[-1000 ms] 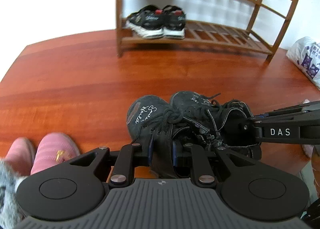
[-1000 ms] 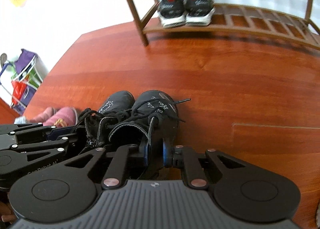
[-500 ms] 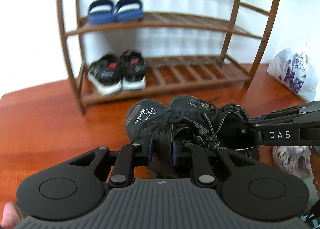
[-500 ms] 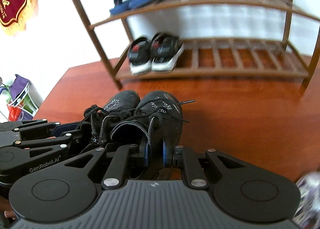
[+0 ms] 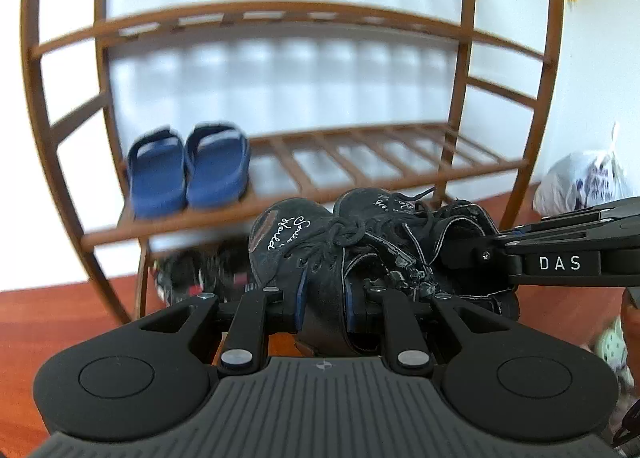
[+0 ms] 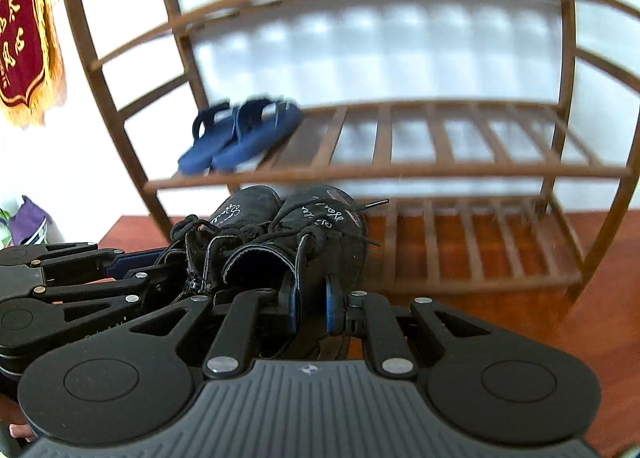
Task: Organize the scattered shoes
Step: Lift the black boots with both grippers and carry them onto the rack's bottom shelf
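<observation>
Two black lace-up boots with white script on the toes hang side by side in the air in front of a wooden shoe rack [image 5: 360,162]. My left gripper [image 5: 325,298] is shut on the back collar of the left boot [image 5: 288,234]. From the right, my right gripper [image 5: 492,254] grips the other boot [image 5: 384,206]. In the right wrist view, the right gripper [image 6: 312,306] is shut on the collar of the right boot [image 6: 328,218]. The left boot [image 6: 248,206] sits beside it, held by the left gripper [image 6: 140,270]. The boots' toes point at the rack.
Blue slippers [image 5: 188,170] stand at the left end of the rack's middle shelf [image 6: 440,170]. Black sneakers [image 5: 200,274] show blurred on the bottom shelf. A white plastic bag [image 5: 580,182] lies right of the rack. A red pennant [image 6: 24,26] hangs left.
Both grippers have risen with the boots and come closer to the rack. The view has climbed from the floor and bottom shelf to the middle shelf. The pink slippers have left view.
</observation>
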